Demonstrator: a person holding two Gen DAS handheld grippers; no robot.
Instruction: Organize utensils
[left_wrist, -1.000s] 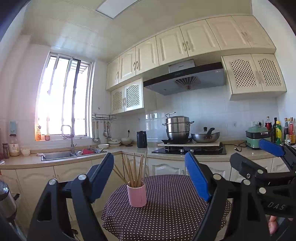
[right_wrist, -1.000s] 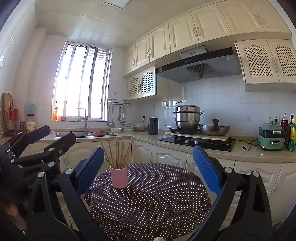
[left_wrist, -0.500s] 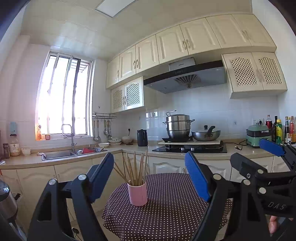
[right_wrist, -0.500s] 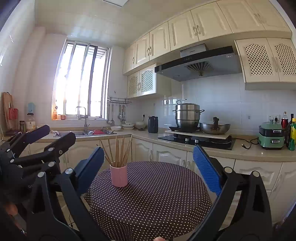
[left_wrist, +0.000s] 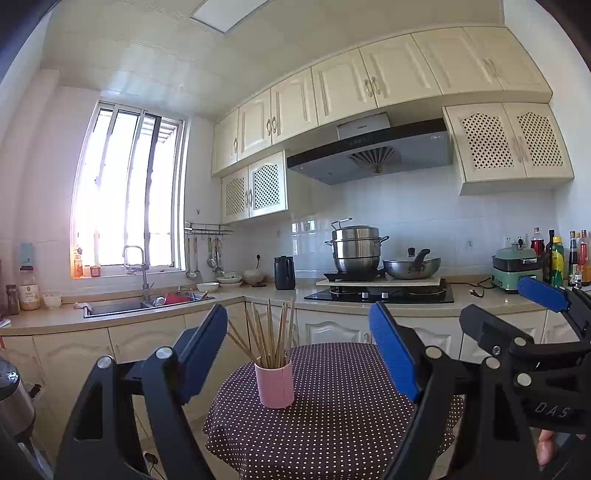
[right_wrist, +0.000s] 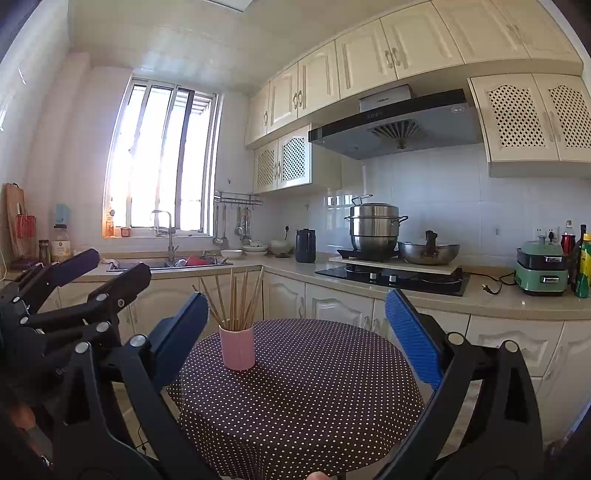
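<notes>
1. Both grippers, left (left_wrist: 299, 343) and right (right_wrist: 295, 332), point level over the table (right_wrist: 314, 387), jaws wide apart, holding nothing.
2. Chopsticks (left_wrist: 267, 338) stand in a pink cup (left_wrist: 276, 384) on the table.
3. Hands are mostly cut off by the frame edges.

A pink cup (left_wrist: 276, 384) of chopsticks (left_wrist: 269, 334) stands upright on the dotted tablecloth (left_wrist: 332, 413). The left gripper (left_wrist: 299, 347) hangs wide apart short of the cup; the right gripper (left_wrist: 517, 306) sits right of it, also spread
</notes>
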